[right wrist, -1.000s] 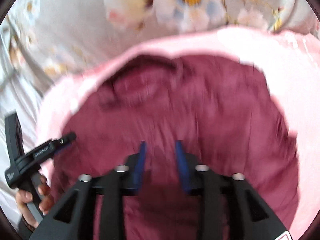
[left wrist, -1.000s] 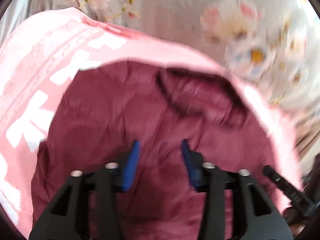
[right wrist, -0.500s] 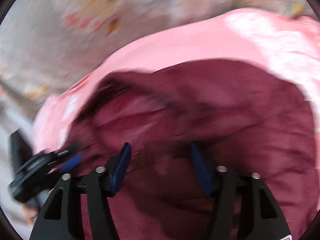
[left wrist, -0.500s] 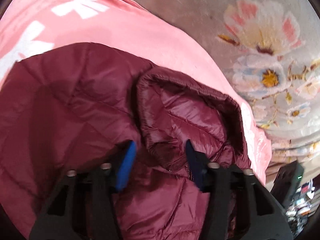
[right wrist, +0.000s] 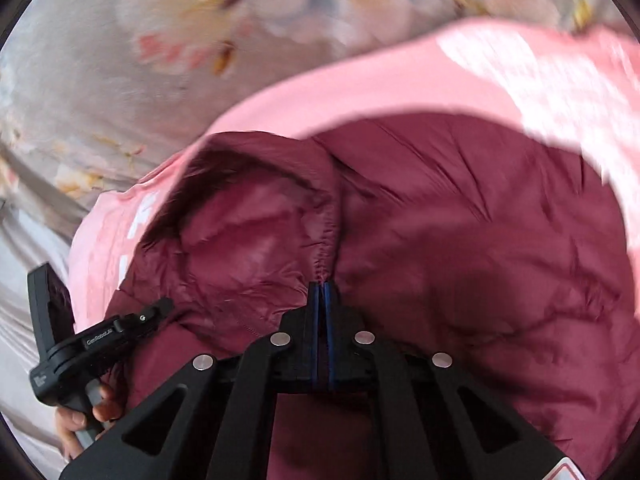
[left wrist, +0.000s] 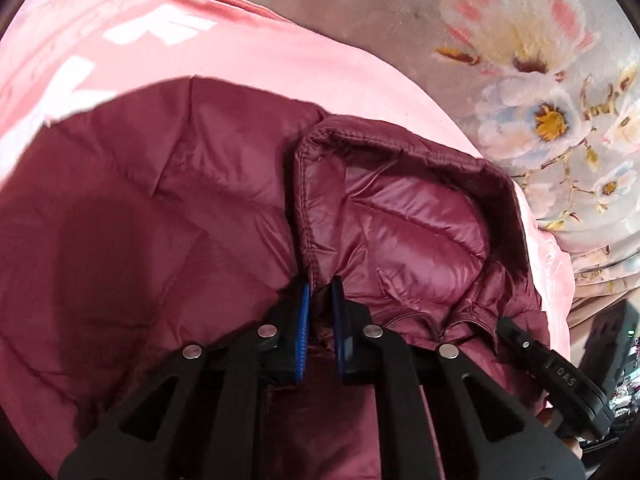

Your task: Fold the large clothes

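The left hand-held gripper (left wrist: 320, 292) pinches the hood edge of the dark red puffy jacket (left wrist: 168, 216). The right hand-held gripper (right wrist: 321, 286) is squeezed shut on the hood seam too. The jacket lies on a pink cloth (left wrist: 280, 52) over the flowery bed sheet (left wrist: 520, 60). Next, I think, fold the hood down flat.

A floral bedsheet (left wrist: 400, 12) lies beneath a pink blanket (left wrist: 280, 60).
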Demonstrator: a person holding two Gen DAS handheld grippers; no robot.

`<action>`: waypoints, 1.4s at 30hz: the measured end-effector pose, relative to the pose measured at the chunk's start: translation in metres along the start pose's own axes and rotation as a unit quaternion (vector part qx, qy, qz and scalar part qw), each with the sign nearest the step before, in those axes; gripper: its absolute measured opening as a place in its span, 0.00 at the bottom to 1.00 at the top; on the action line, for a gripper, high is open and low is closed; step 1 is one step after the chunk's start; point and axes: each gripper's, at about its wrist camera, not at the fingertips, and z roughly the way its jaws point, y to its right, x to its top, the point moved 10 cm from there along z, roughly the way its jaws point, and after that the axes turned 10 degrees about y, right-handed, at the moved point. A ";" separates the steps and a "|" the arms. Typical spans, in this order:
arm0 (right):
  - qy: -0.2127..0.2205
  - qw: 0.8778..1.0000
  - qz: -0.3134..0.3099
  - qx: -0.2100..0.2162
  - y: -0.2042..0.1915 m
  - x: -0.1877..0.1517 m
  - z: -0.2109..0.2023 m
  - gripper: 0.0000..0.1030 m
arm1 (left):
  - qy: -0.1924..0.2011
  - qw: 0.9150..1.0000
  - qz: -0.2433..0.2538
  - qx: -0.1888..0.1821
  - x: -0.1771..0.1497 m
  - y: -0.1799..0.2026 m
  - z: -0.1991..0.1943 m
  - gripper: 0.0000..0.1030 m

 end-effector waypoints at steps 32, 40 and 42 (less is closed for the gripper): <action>0.018 0.998 -0.052 -0.011 -0.060 0.059 0.053 0.09 | 0.020 1.000 0.010 0.005 0.087 0.036 0.035 0.25; 0.003 0.989 -0.137 -0.063 -0.031 0.025 0.056 0.00 | 0.019 0.996 0.072 0.038 0.053 0.009 0.044 0.16; 0.011 0.986 -0.151 -0.069 -0.030 0.022 0.057 0.00 | 0.033 0.995 0.089 0.043 0.048 0.006 0.045 0.16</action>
